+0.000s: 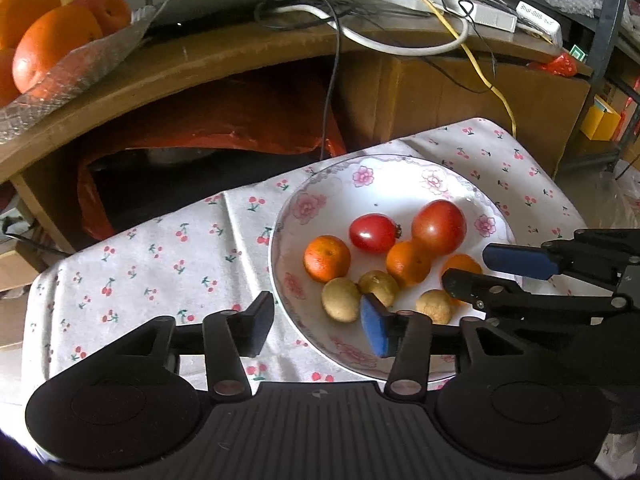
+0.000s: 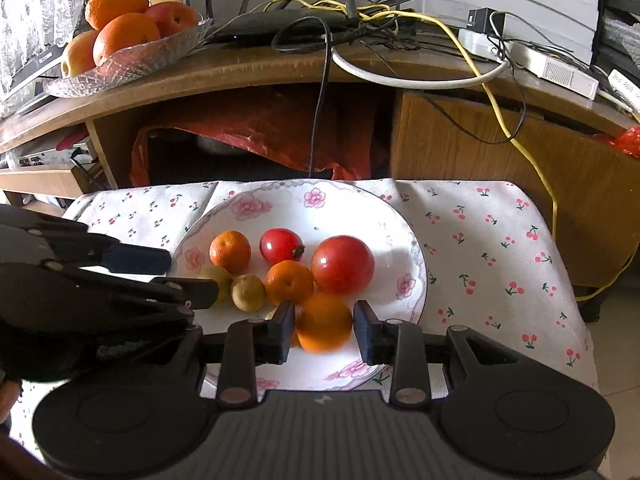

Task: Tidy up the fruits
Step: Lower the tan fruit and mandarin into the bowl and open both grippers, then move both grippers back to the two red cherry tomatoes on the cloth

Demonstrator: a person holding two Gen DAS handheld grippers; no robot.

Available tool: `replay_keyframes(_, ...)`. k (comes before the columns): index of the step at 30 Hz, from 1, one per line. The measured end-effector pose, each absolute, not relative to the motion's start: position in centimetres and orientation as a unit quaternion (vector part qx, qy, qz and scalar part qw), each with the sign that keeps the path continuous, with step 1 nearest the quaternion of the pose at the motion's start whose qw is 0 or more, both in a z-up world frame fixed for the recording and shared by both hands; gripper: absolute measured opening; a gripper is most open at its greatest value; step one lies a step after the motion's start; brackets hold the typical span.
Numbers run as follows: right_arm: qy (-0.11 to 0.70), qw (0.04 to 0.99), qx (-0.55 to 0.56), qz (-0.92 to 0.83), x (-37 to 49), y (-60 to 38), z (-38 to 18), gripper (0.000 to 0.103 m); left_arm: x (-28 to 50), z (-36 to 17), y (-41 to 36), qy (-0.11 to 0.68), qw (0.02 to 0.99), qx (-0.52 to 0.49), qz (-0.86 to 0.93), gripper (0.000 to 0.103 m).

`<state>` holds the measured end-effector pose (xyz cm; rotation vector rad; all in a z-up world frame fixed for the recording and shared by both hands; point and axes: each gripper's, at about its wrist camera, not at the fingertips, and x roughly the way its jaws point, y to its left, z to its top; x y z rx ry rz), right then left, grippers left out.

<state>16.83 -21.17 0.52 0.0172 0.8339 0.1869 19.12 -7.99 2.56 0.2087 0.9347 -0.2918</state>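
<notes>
Two views differ: only the right wrist shows the right tool (image 2: 324,328) clamping a blurred orange (image 2: 325,322) above the plate (image 2: 416,256); the left tool (image 1: 318,322) gapes empty.

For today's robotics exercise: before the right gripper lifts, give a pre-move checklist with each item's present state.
1. Right gripper around the mandarin: ok.
2. Pads pressing firmly on it: cannot tell.
3. Left gripper open, holding nothing: ok.
4. Left gripper clear of the right one's path: not ok, its fingers sit just over the plate beside the brown fruit.
5. Neighbouring fruit free of the held mandarin: cannot tell.
</notes>
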Motion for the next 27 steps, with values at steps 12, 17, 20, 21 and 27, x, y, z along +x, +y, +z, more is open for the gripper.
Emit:
replay_keyframes(12, 0.394, 0.915, 0.015, 0.090, 16.2, -21.0, 1.2, 0.032, 17.8, 3.8, -7.2, 0.440, 0.881, 0.103, -0.140, 0.069)
replay_keyframes(17, 0.385, 0.918, 0.020, 0.094, 15.3, -20.9, 2.0, 0.032, 16.8, 4.0, -6.7, 0.441, 0.881, 0.108, -0.137, 0.071)
replay_keyframes(20, 0.383, 0.918, 0.019, 0.100, 14.6, -20.6, 2.4, 0.032, 16.4, 4.1, -6.3, 0.446, 0.879, 0.104, -0.135, 0.073)
replay_keyframes(21, 0.384, 0.918, 0.018, 0.102, 14.4, -20.5, 2.5, 0.032, 16.2, 4.1, -6.1, 0.447, 0.878, 0.103, -0.134, 0.074)
replay_keyframes(27, 0.384, 0.916, 0.019, 0.112, 13.4, -20.0, 2.9, 0.032, 15.1, 4.3, -5.5, 0.451, 0.876, 0.110, -0.130, 0.079)
